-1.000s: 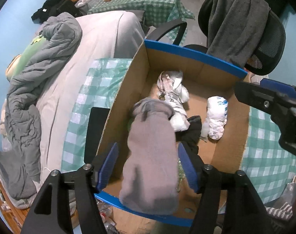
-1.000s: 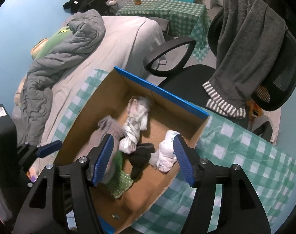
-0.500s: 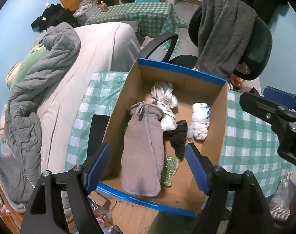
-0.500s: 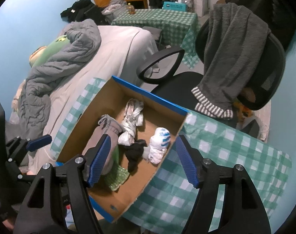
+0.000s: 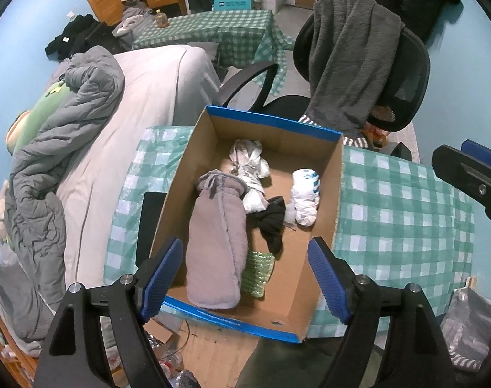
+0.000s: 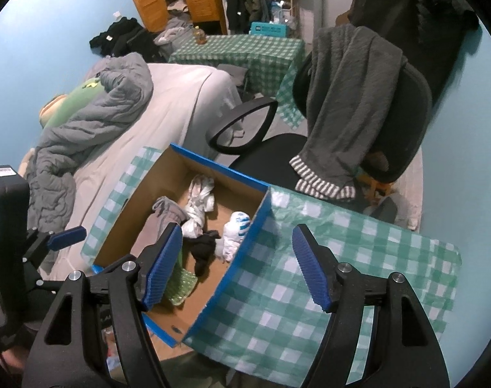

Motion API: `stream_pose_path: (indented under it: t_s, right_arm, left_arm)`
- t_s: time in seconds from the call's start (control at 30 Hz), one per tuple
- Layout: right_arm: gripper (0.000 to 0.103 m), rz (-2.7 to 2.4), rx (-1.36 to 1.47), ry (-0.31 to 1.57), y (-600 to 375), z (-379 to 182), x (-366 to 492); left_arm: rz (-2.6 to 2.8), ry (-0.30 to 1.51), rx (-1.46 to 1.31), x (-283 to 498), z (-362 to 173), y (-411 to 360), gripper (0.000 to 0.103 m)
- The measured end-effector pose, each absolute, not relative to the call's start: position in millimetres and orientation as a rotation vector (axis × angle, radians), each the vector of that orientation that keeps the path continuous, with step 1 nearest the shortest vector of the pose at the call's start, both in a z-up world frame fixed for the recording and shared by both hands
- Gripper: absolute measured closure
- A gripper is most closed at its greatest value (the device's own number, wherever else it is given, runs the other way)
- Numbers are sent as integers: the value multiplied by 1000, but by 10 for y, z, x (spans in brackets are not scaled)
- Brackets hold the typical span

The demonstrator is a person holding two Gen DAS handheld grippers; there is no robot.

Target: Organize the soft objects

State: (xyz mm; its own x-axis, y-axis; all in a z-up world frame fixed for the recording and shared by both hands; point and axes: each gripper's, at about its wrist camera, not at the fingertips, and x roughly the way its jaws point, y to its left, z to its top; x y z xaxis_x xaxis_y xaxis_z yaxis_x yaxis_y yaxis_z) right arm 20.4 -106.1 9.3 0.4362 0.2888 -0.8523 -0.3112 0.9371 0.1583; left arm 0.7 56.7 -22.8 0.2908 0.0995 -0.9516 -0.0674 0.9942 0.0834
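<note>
Your left gripper, black-armed with ribbed blue pads, hangs above the near end of an open brown cardboard box with blue-taped rims, its jaws spread wide and holding nothing. Your right gripper hovers higher and off to the box's right, over the green-and-white checked plastic tablecloth, its jaws also spread and empty. Inside the box, the left view shows a long grey fleece garment with a drawstring end lying along the 9 o'clock wall, a knotted white-and-grey crinkled bundle toward 12 o'clock, a rolled white bundle with blue markings at 3 o'clock, a limp black cloth in the middle, and a bumpy green textured piece at 6 o'clock, touching the fleece. The right view hides much of the fleece and green piece behind its own left pad, but it alone shows the seat of the black mesh office chair and the striped cuff of the dark grey plush blanket draped over it. Both views show a bed with a rumpled grey quilted duvet at 9 o'clock.
</note>
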Motion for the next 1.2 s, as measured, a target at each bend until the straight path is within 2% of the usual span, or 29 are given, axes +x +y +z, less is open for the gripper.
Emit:
stream_pose_path:
  t_s: [0.63,1.2]
  right_arm:
    - [32,281,-15,1001,-1568,299,-42]
    - [32,264,-4,1015,-1727,270,-55]
  left_arm:
    - [103,1229,44,-143,43,288,22]
    - [99,1238,46,-143,55,155,22]
